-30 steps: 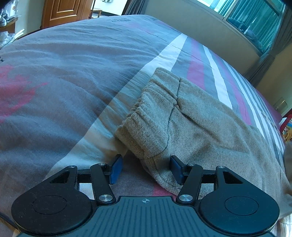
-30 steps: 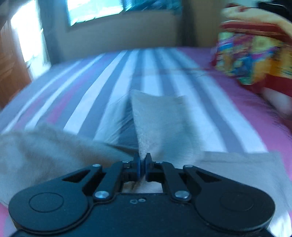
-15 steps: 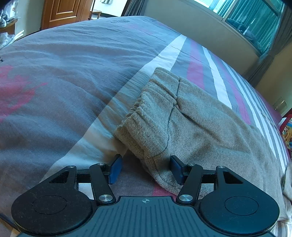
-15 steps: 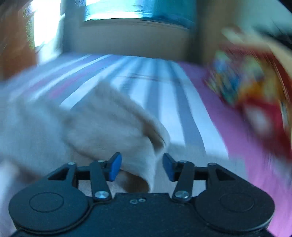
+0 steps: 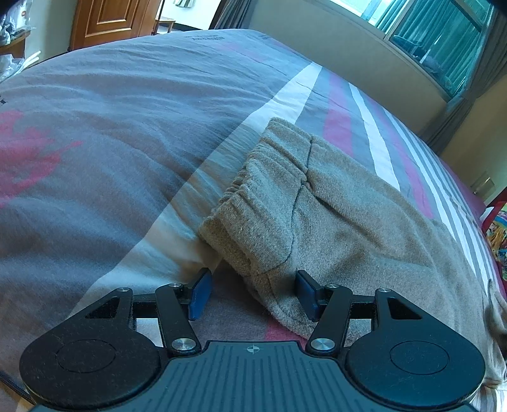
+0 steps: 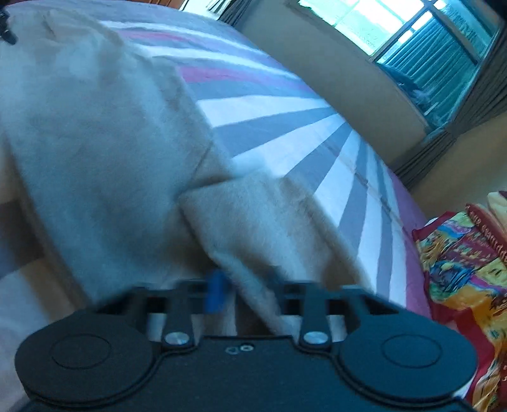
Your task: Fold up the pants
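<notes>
Beige fleece pants (image 5: 332, 222) lie on the striped bedspread (image 5: 126, 126), with the elastic waistband (image 5: 253, 196) nearest to me in the left wrist view. My left gripper (image 5: 253, 296) hovers open over the waistband's near corner. Its right pad (image 5: 305, 299) is at the cloth and its left pad (image 5: 199, 294) is clear of it. In the blurred right wrist view a pant leg (image 6: 95, 133) lies folded over. My right gripper (image 6: 247, 294) is closing on a raised fold of the leg (image 6: 253, 228), which fills the gap between its jaws.
A colourful folded blanket (image 6: 462, 269) lies at the right edge of the bed. A beige wall and a window with teal curtains (image 6: 427, 57) run along the far side. A wooden door (image 5: 111, 19) stands beyond the bed's far left end.
My right gripper let go of the leg, opened, rolled and dropped, and its jaws are now narrower around a fold of the leg. The left gripper and the waistband have not moved.
</notes>
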Available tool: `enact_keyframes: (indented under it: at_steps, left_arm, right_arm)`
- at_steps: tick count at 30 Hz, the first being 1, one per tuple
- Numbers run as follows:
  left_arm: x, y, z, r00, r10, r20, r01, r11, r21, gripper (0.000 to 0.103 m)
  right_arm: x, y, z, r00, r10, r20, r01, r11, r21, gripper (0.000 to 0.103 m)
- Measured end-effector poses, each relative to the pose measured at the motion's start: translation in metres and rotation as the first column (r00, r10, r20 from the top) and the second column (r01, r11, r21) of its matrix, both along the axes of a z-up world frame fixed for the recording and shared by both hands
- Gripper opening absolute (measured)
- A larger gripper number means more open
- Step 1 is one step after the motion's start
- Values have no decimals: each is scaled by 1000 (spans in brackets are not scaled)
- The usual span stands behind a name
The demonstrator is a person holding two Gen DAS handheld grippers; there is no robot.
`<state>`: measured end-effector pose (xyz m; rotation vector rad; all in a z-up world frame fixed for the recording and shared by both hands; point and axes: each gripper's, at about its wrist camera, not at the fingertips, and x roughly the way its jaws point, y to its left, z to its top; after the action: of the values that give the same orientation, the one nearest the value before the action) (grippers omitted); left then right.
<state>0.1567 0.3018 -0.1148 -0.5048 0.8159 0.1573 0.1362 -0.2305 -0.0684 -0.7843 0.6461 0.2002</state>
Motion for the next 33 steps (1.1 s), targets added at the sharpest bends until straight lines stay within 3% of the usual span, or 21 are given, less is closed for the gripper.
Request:
enact_keyframes:
  at_steps: [2,4,5,7,8,10,12,13,15,19,23,27,28,29,30,31,32,33]
  left_arm:
    - [0,0,0,1000,-4,1,4,1000,1,58]
    - [-1,0,0,1000,-7,4,7,1000,1,58]
    - [-1,1,0,1000,-8,6,8,1000,1,58]
    - [-1,1,-1,1000,-11,10,10,1000,2,58]
    - [-1,1,-1,1000,-10,12,10,1000,1,58]
    - [-1,1,-1,1000,-12,11,12,1000,2,58]
    - [0,1,-1,1000,-17,7,17,1000,2,58]
    - [1,1,0,1000,-18,2,18,1000,-1,58]
    - [2,2,1,1000,-20,-7,20,1000,-3,58]
    - [4,0,2,1000,-17,-14,17,1000,1,58]
    - [4,0,0,1000,-13,-6,13,1000,3,58]
    - [4,0,0,1000,-16,-10,16,1000,5,58]
    - [3,1,0,1000,-15,-10,15,1000,3,58]
    - [3,0,1,1000,-12,-7,12,1000,2,58]
    - [1,1,3,1000,-5,0,5,1000,-1,58]
    - [-3,1,7,1000,11,15,-11,1000,0,58]
    - [-9,1,12,999,29,44,-29,1000,5,58]
    - [-17,2,16,995,47,86,-48,999,11,58]
  right_arm:
    - [1,-14,26,993,-88,78,76,986,148,4]
    - [-2,-42,66,952,-240,188,159,917,365,4]
    - [-9,-64,85,915,-334,226,194,856,479,4]
    - [-33,-123,112,808,-547,217,258,661,705,4]
    - [-49,-154,114,750,-637,179,283,554,783,4]
    - [-80,-205,101,666,-741,90,308,383,871,4]
    - [-98,-246,69,613,-789,-39,366,241,899,4]
    - [-99,-262,49,603,-788,-123,421,184,888,4]
    - [-93,-279,19,597,-761,-254,520,126,845,4]
    - [-87,-286,5,601,-740,-303,528,82,846,4]
    - [-88,-285,6,610,-731,-305,526,87,846,4]
    - [-103,-282,21,648,-723,-237,439,101,893,4]
    - [-100,-282,16,634,-736,-237,465,117,878,4]
    - [-90,-285,6,588,-753,-295,563,118,818,5]
    - [-83,-291,-4,557,-747,-363,621,84,779,4]
    - [-85,-293,-5,551,-748,-370,612,60,789,7]
    - [-90,-287,5,547,-776,-314,587,88,805,18]
    - [-96,-273,20,557,-803,-210,540,159,826,18]
